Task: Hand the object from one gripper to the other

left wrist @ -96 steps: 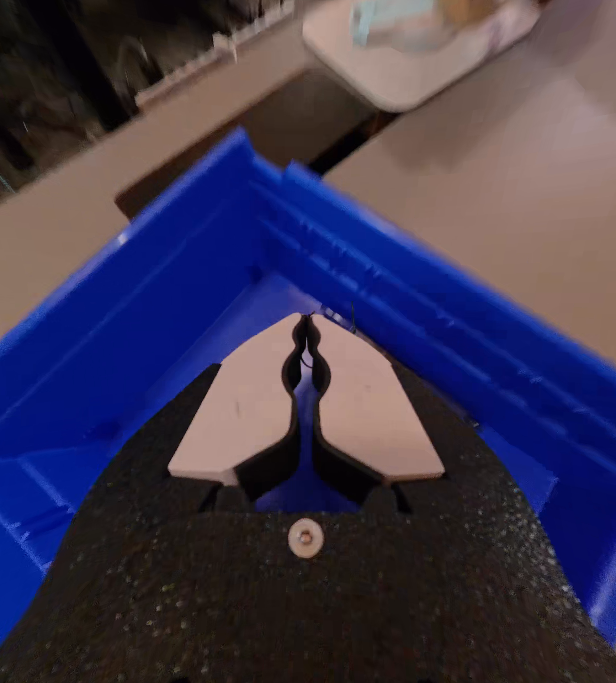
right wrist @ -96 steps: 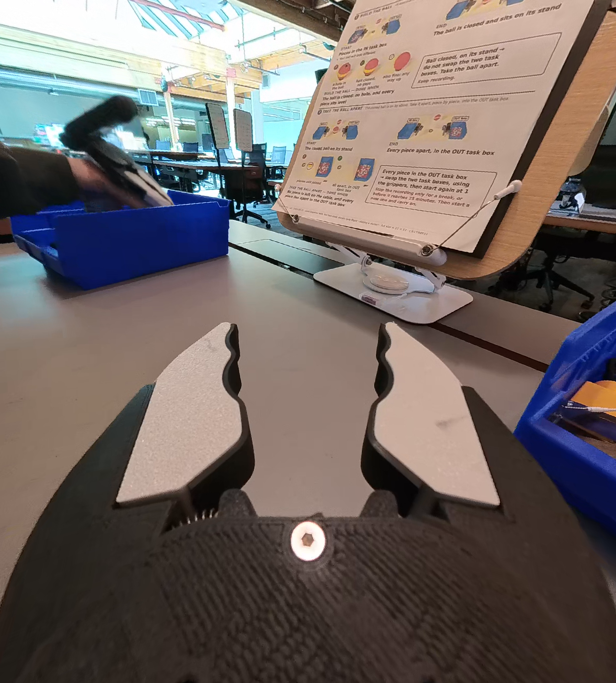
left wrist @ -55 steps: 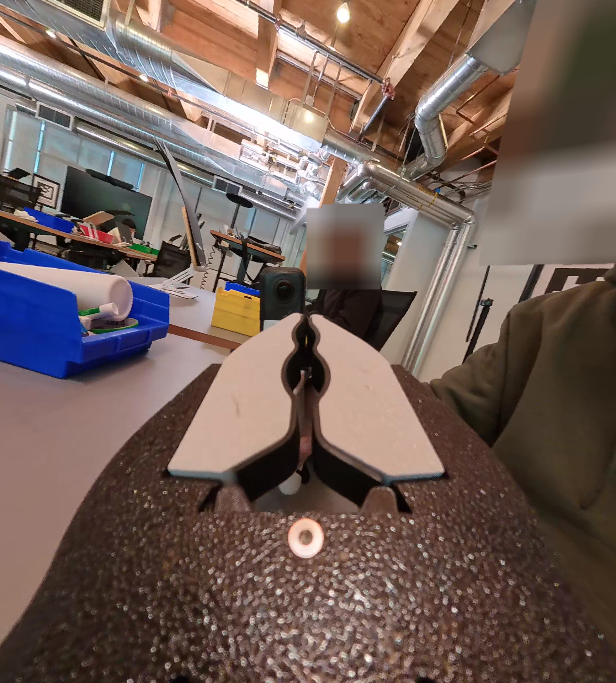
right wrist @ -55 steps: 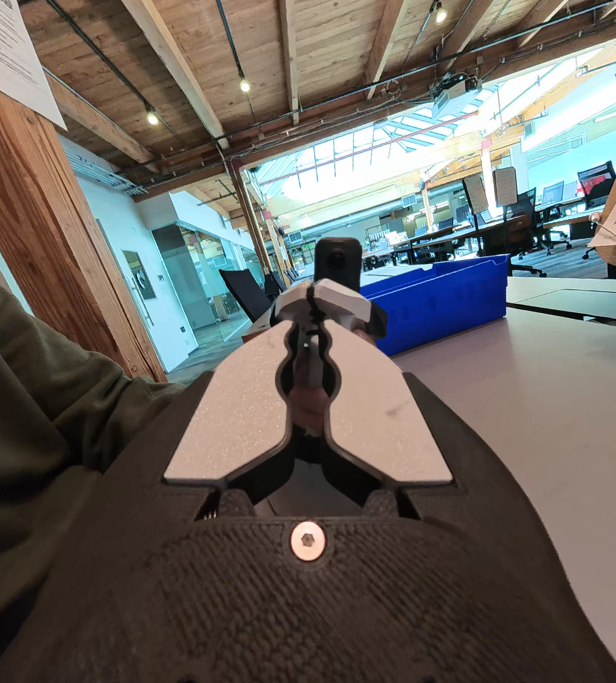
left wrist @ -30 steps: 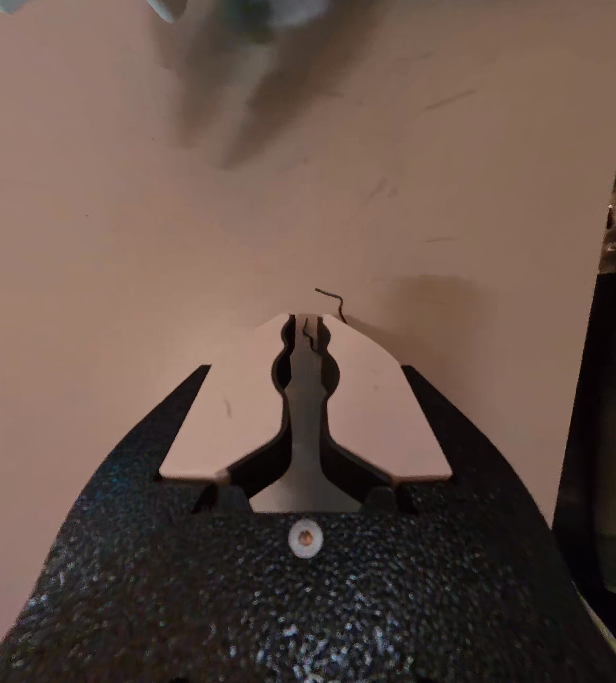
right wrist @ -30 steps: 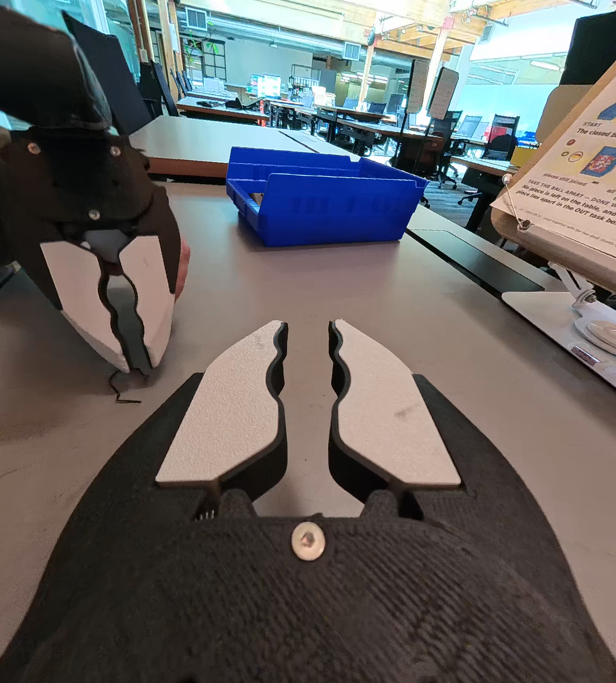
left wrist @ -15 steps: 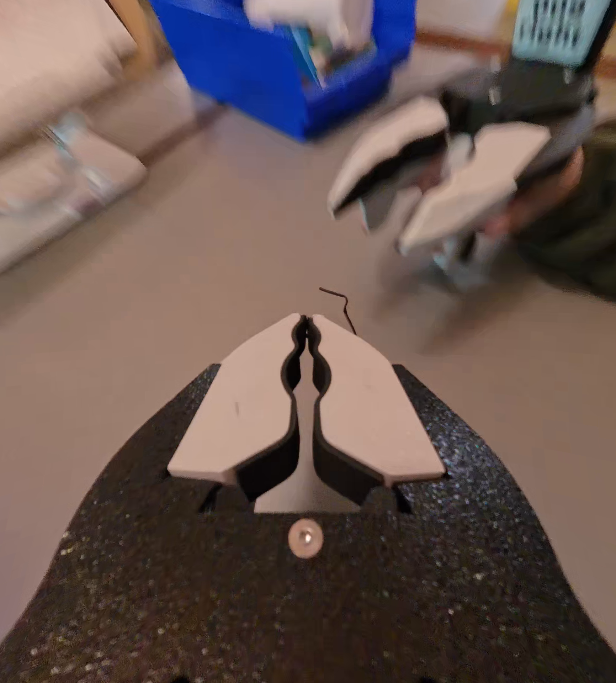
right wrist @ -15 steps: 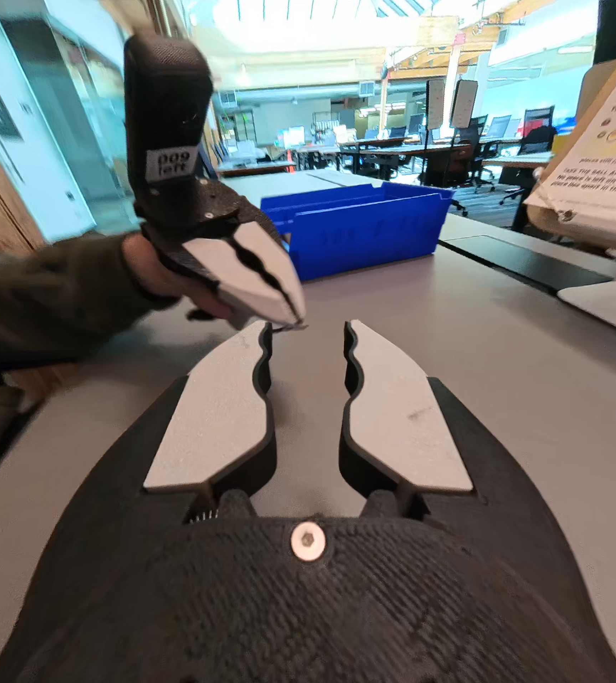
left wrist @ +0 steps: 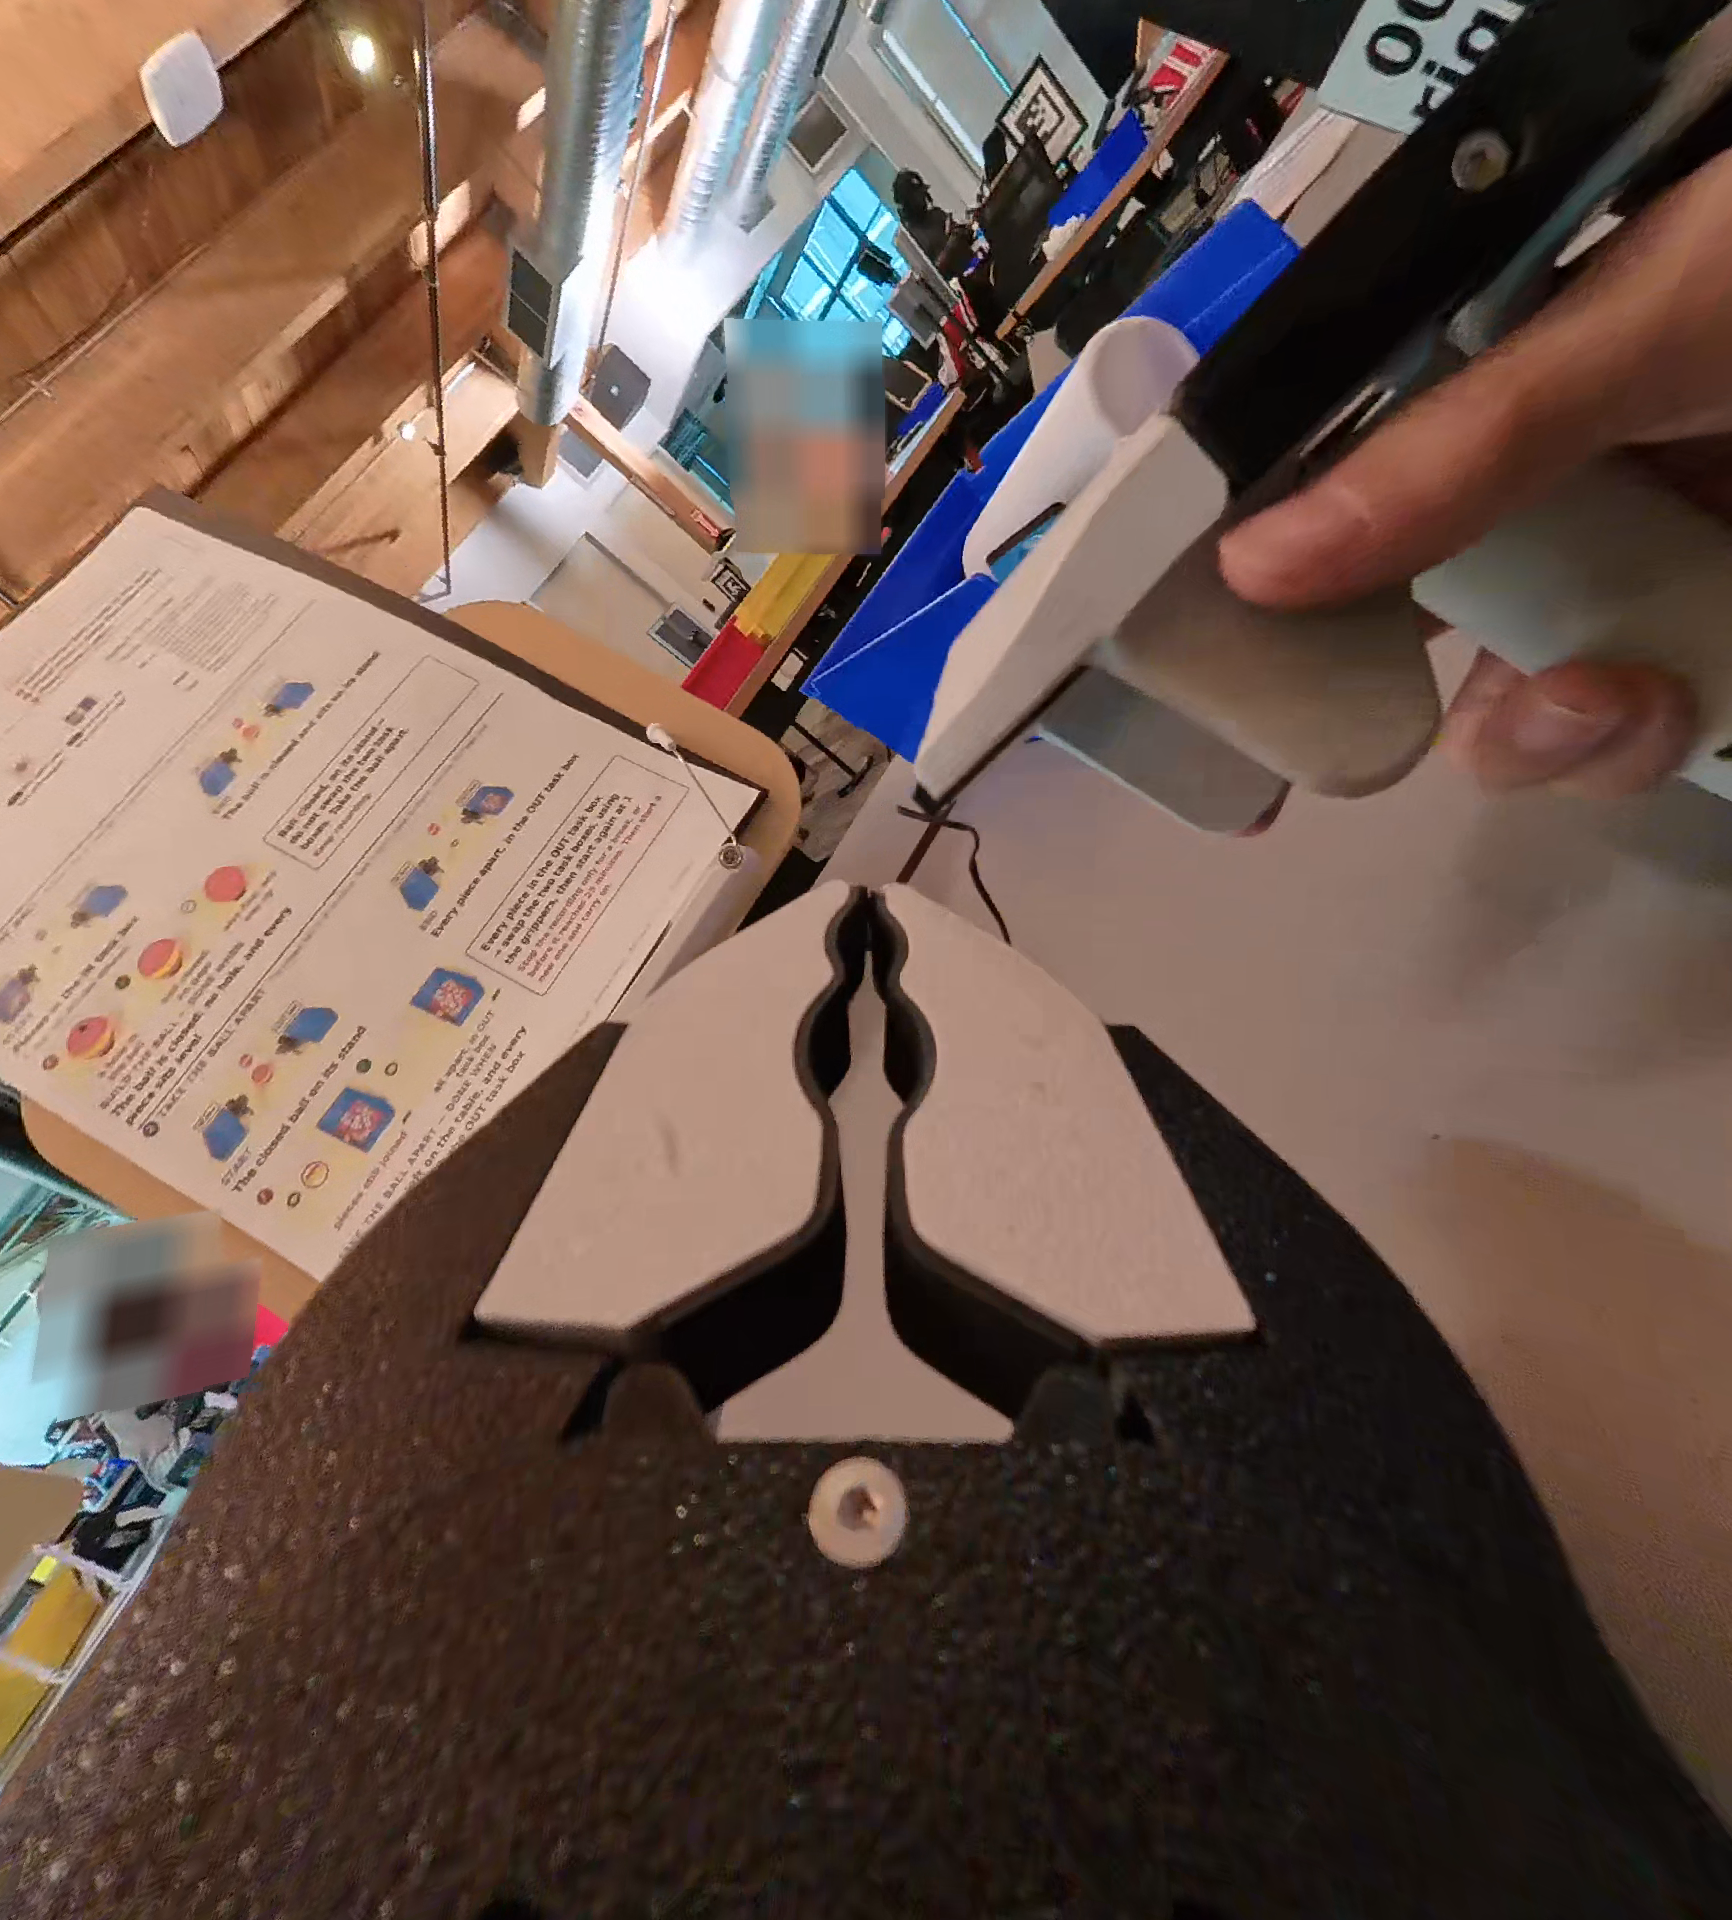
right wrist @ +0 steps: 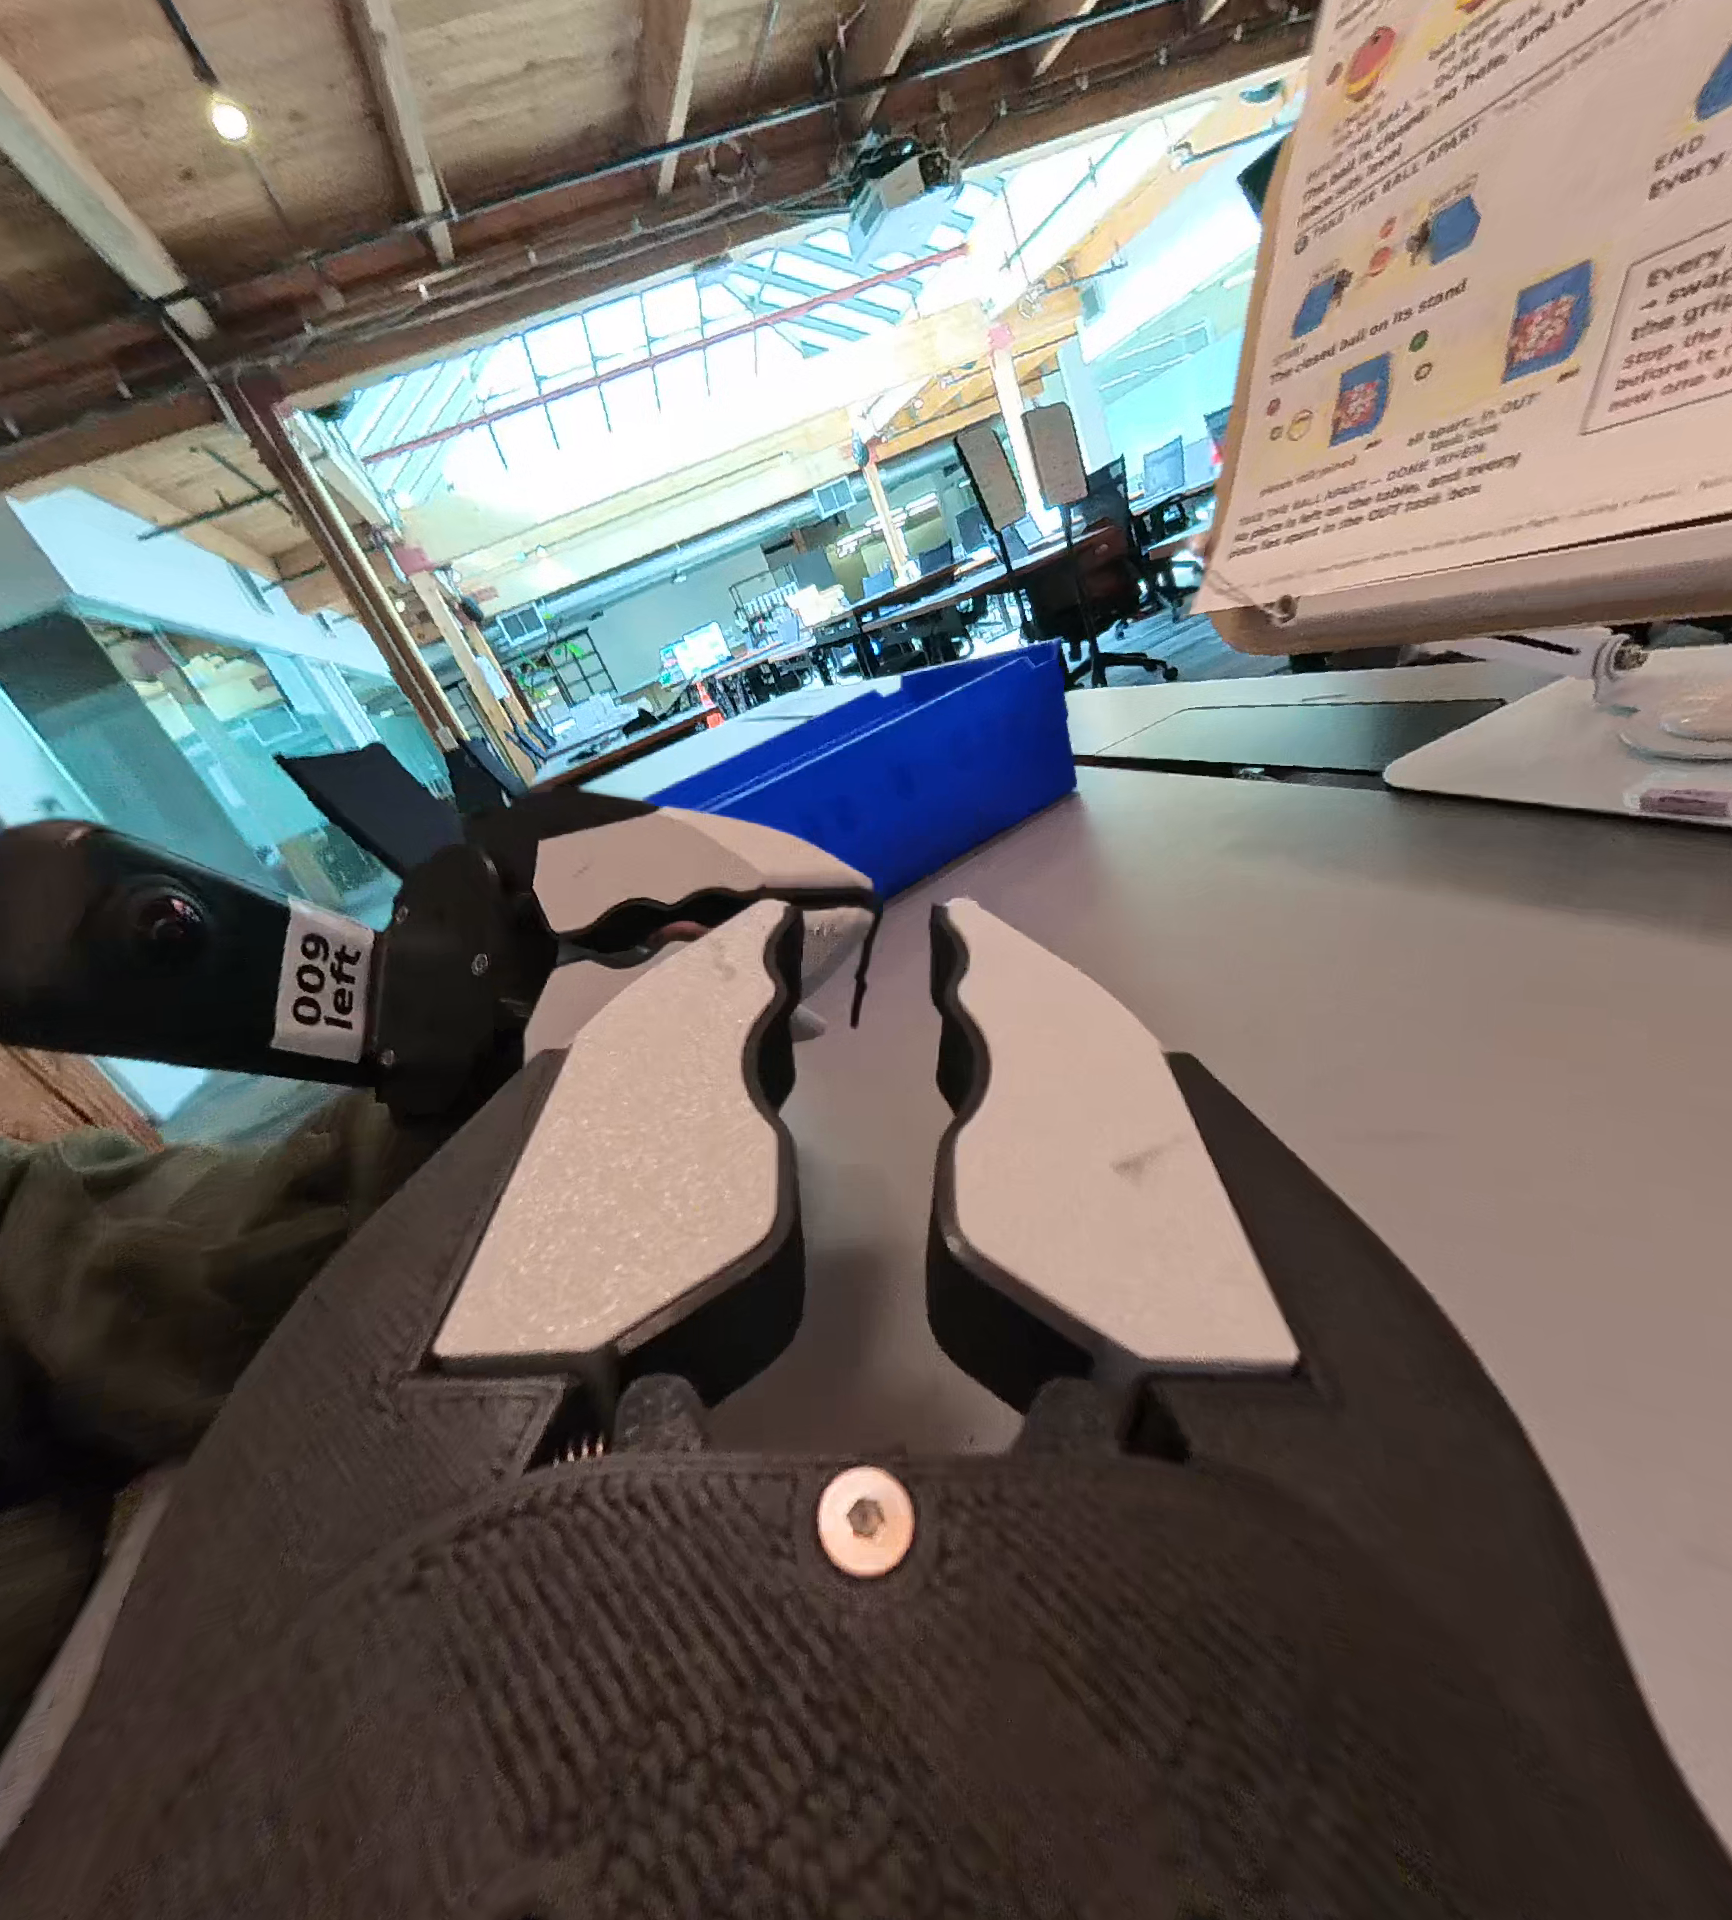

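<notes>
A thin black bent wire (left wrist: 976, 873) sticks out of the tips of my left gripper (left wrist: 867, 894), which is shut on it. My right gripper (right wrist: 862, 914) is open, with a narrow gap between its fingers. The wire (right wrist: 860, 977) hangs in that gap, near the tips, touching neither finger as far as I can see. The left gripper (right wrist: 841, 888) comes in from the left in the right wrist view, tips meeting the right gripper's tips. In the left wrist view the right gripper (left wrist: 935, 769) is at the upper right, held by a hand, with its tips at the wire's far end.
A blue bin (right wrist: 893, 779) stands on the grey table (right wrist: 1464, 1039) behind the grippers. An instruction sheet on a wooden stand (right wrist: 1568, 312) is at the right, with its white base (right wrist: 1568, 758) on the table. Another blue bin (left wrist: 903, 644) shows behind the right gripper. Only a small space, under 4 cm, lies between the two pairs of fingers.
The left gripper left the blue bin with the wire and swung over to meet the right gripper. The right gripper narrowed its opening and moved so that the wire sits between its fingers.
</notes>
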Available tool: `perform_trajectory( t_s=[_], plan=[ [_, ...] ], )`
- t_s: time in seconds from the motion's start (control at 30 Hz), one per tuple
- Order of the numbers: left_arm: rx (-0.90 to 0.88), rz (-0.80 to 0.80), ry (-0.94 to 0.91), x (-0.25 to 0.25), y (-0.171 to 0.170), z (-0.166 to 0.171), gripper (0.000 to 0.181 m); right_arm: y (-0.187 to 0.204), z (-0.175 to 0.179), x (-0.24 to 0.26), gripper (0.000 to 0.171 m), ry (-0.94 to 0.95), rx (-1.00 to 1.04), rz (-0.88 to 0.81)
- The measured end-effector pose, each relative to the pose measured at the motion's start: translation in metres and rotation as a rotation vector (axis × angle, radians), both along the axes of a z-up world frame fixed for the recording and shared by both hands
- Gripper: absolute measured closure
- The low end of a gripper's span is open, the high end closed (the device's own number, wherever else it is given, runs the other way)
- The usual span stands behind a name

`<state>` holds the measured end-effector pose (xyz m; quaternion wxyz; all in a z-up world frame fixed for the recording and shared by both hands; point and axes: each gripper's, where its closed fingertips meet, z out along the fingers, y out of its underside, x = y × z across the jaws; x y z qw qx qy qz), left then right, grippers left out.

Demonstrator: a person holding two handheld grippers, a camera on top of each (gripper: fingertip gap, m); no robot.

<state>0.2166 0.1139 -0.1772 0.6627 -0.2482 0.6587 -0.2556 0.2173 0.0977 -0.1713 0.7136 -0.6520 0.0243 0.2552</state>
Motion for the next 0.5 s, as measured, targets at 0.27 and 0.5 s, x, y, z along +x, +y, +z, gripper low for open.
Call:
perform_trajectory(
  t_s=[0.27, 0.5],
  plan=[
    [-0.001, 0.014, 0.010, -0.001, 0.002, -0.005, 0.181, 0.005, -0.012, -0.009, 0.169, -0.115, -0.042, -0.015],
    [-0.258, -0.074, 0.012, -0.006, 0.000, -0.003, 0.156, 0.002, -0.005, -0.002, 0.170, -0.084, -0.003, -0.020]
  ],
)
